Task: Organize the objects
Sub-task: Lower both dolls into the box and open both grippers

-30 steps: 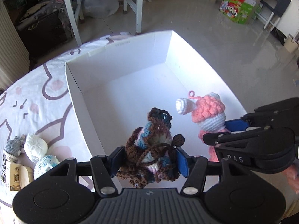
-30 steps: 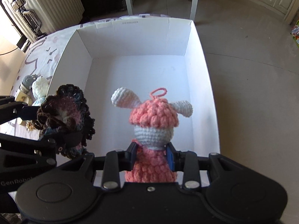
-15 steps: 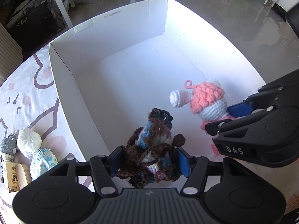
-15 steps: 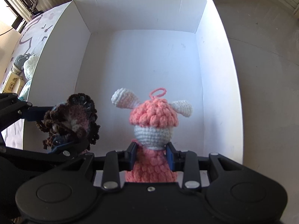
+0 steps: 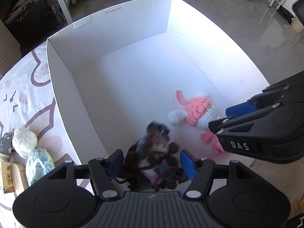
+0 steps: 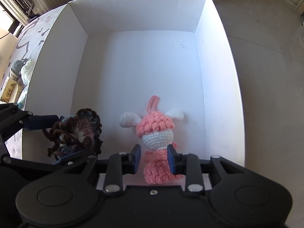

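A brown, blue and white crochet piece [image 5: 152, 161] sits between the blue pads of my left gripper [image 5: 151, 161], low inside the white cardboard box [image 5: 114, 28]. The jaws are opening and the piece is blurred and sagging, loose between them. My right gripper [image 6: 154, 157] is shut on the body of a pink and white crochet doll [image 6: 154, 131]. The doll's head lies against the box floor, its ears spread and its pink loop pointing away. In the right wrist view the left gripper [image 6: 66, 136] and the crochet piece [image 6: 76, 131] are at the left, beside the doll.
The box stands on a table with a cloth printed with pink and purple shapes [image 5: 22, 87]. Left of the box lie a white yarn ball [image 5: 24, 141], a blue-patterned ball [image 5: 39, 163], a grey knitted item [image 5: 4, 144] and a small carton [image 5: 7, 178]. Bare floor [image 5: 247, 28] lies beyond the box.
Both grippers have sunk deeper into the box. The doll's head now rests tipped on the box floor. The left jaws have spread a little and the brown piece has gone blurred and slack.
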A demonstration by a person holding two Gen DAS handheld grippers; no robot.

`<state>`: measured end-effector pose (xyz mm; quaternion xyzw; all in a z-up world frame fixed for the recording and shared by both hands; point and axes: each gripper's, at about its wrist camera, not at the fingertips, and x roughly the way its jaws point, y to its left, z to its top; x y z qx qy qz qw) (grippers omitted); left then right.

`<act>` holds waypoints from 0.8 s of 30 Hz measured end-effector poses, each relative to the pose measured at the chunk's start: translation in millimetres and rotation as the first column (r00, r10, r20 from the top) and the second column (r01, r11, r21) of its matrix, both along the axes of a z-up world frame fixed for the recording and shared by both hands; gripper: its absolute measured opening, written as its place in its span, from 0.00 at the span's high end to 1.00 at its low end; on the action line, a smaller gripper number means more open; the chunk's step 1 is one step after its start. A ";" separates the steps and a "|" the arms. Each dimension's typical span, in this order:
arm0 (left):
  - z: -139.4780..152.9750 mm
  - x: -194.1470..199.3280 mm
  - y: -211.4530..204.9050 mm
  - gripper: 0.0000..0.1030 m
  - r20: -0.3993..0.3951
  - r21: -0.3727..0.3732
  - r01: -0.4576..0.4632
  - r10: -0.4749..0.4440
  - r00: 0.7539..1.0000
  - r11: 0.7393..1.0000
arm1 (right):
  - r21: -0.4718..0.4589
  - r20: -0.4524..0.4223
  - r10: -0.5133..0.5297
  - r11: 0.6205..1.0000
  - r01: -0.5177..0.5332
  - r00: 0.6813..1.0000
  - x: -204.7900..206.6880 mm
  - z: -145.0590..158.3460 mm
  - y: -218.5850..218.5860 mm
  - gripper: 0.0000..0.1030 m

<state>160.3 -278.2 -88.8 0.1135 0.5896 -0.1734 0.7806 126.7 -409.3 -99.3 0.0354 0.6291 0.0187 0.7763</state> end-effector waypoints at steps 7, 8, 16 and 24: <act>1.3 -1.5 -4.1 0.24 -0.007 -0.004 -0.006 0.006 1.000 1.000 | 0.004 0.007 -0.026 1.000 0.026 1.000 -3.6 2.5 -6.9 0.70; 0.3 -1.3 -3.9 0.23 -0.009 -0.005 -0.006 0.006 1.000 1.000 | 0.006 0.008 -0.028 1.000 0.028 1.000 -7.1 3.1 -8.0 0.70; 3.4 2.8 3.3 0.15 -0.043 -0.018 -0.031 0.030 0.999 0.999 | 0.017 0.020 -0.033 0.999 0.033 0.999 -5.7 9.8 -14.5 0.66; 15.4 1.3 6.3 0.13 -0.038 -0.012 -0.027 0.026 0.999 1.000 | 0.031 0.076 -0.064 0.998 0.062 0.995 -11.6 29.3 -18.3 0.50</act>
